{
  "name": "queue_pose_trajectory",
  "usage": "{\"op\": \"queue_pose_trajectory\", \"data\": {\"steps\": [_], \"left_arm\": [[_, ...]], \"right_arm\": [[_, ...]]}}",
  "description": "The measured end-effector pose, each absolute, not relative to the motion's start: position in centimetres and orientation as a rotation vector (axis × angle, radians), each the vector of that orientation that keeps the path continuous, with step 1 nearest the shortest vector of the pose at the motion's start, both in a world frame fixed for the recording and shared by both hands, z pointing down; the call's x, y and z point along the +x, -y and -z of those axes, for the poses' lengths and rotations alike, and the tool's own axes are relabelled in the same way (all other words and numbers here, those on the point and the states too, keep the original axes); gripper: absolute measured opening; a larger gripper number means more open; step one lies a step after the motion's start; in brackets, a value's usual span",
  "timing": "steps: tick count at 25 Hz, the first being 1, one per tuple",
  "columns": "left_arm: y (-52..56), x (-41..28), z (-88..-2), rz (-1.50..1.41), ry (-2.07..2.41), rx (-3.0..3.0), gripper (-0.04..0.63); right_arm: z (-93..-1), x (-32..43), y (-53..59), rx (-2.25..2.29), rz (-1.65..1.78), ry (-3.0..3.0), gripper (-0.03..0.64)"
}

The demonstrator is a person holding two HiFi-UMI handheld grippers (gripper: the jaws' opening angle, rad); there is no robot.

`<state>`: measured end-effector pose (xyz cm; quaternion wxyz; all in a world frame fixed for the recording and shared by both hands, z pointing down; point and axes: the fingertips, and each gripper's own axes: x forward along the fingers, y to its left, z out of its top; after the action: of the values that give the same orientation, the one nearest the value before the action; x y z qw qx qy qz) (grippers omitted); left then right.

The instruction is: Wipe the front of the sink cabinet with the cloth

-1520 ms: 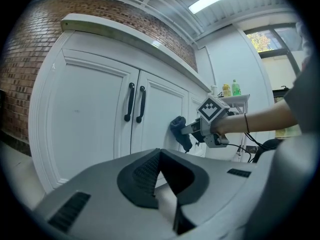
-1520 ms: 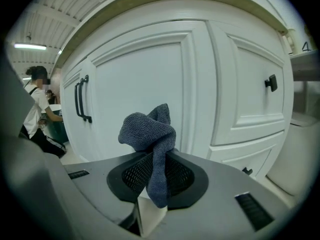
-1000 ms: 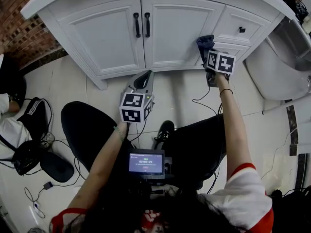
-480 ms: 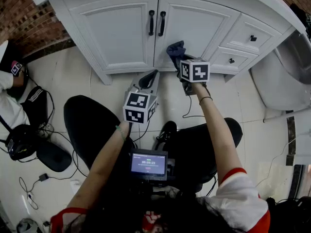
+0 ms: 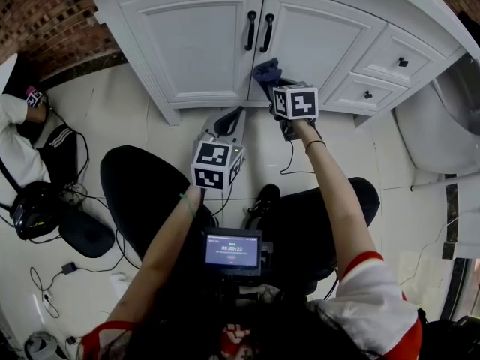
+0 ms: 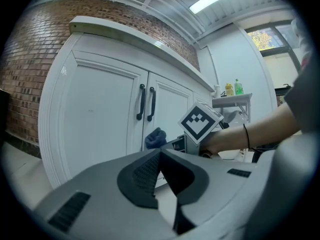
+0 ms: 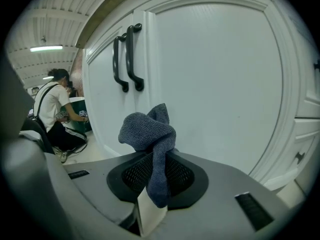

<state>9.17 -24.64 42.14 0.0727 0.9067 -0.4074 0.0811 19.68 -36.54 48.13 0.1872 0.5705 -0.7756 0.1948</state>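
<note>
The right gripper (image 7: 156, 171) pinches the cloth (image 7: 148, 130), bunched just ahead of its tips at the door (image 7: 220, 79). The handles (image 7: 127, 59) are up-left. The left gripper (image 6: 160, 159) is pressed together on nothing.

The white panelled sink cabinet (image 5: 195, 47) front lies flat and open, save two black bar handles (image 5: 250, 30) jutting at the door seam and small black knobs (image 5: 403, 61) on the right drawers. The right gripper (image 5: 274, 87), clamped on a blue knitted cloth (image 5: 266, 71), sits just below the handles. A white rounded fixture (image 5: 439, 126) crowds the right end.
</note>
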Motion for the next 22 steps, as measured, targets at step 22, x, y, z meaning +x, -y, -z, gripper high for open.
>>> {"op": "queue_pose_trajectory", "data": {"steps": [22], "left_arm": [[23.7,16.6,-41.3,-0.291,1.080,2.846,0.032]], "right_arm": [[-48.1,43.1,31.7,1.999,-0.605,1.805,0.086]]}}
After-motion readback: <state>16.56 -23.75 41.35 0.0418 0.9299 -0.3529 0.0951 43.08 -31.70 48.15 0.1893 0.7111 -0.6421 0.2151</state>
